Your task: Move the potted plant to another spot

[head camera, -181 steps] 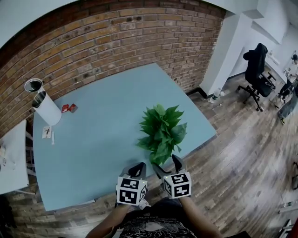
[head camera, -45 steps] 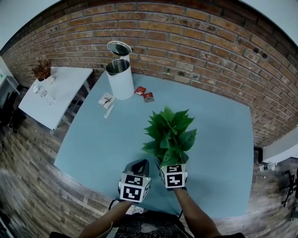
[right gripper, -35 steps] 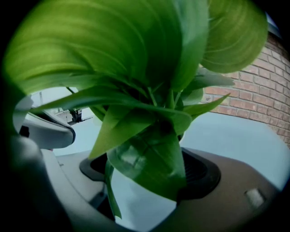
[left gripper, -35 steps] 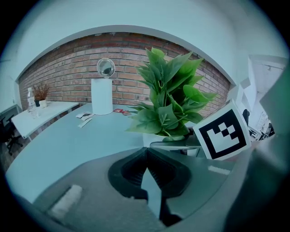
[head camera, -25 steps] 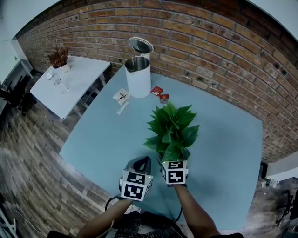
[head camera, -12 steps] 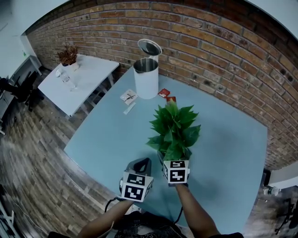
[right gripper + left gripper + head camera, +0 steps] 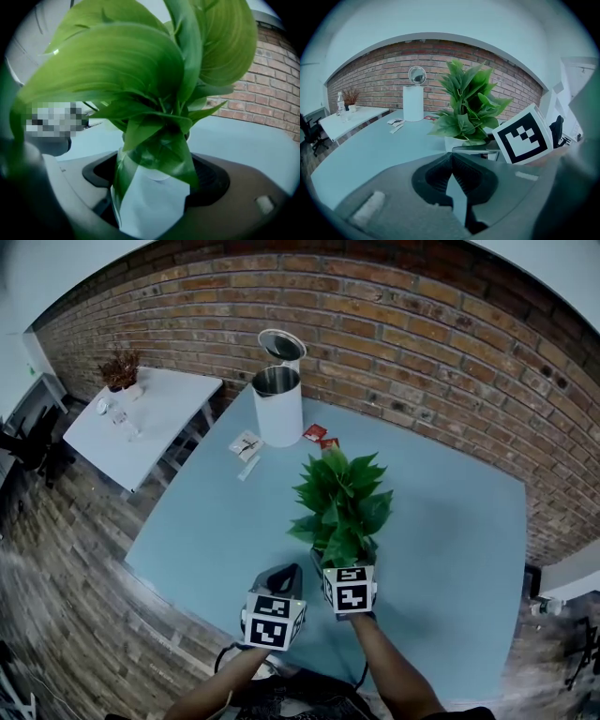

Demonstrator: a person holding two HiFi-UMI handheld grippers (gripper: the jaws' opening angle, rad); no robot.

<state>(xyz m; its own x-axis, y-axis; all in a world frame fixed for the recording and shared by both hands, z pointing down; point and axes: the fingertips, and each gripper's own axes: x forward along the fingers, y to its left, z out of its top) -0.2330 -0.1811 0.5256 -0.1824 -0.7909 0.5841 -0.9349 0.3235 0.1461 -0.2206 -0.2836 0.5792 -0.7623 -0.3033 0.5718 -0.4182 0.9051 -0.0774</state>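
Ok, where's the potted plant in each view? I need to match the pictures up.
Head view: potted plant at the centre of the frame, over the blue table.
Left gripper view: right of centre, in the upper half.
Right gripper view: leaves fill the frame, with the white pot low centre between the jaws.
Shared landmark: the brick wall behind the plant shows in all three views.

green plant (image 7: 339,502), white pot (image 7: 150,201), pale blue table (image 7: 450,521), red brick wall (image 7: 422,324)

Light blue table (image 7: 206,521), white bin (image 7: 278,409) at its far edge, red packets (image 7: 315,433), white sachets (image 7: 247,445)
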